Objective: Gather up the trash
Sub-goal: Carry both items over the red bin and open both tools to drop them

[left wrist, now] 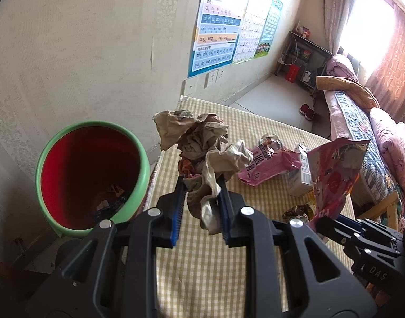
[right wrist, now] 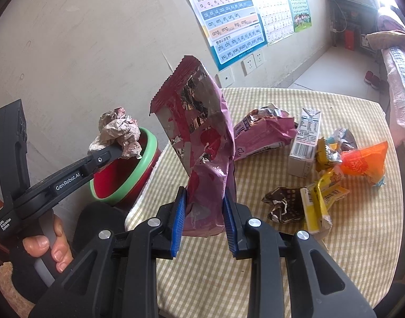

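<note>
- While the bin [left wrist: 91,177] waits at nine o'clock off the table [left wrist: 202,265], the left gripper [left wrist: 201,198] pinches crumpled paper [left wrist: 197,137] beside its rim; I judge dropping comes next.
- At three o'clock, the right gripper [right wrist: 203,217] clamps a pink snack bag [right wrist: 202,137], upright above the cloth, awaiting its turn.

- The table cloth [right wrist: 334,251] is checked in pale yellow and white.
- The bin [left wrist: 139,164] at the left is red inside, with a mint-green rim.
- The crumpled paper [left wrist: 199,143] is beige-brown, with red print.
- The upright foil bag [right wrist: 207,145] is magenta outside and silver inside.
- The flattened bag [right wrist: 263,135] farther off is pink.
- The carton [right wrist: 304,143] is white, with black print.
- At the right, an orange wrapper [right wrist: 364,161] and a yellow wrapper [right wrist: 319,206] are seen.
- The near wrapper [right wrist: 284,204] is dark brown.
- The gripper pads [right wrist: 177,225] are blue on black frames.
</note>
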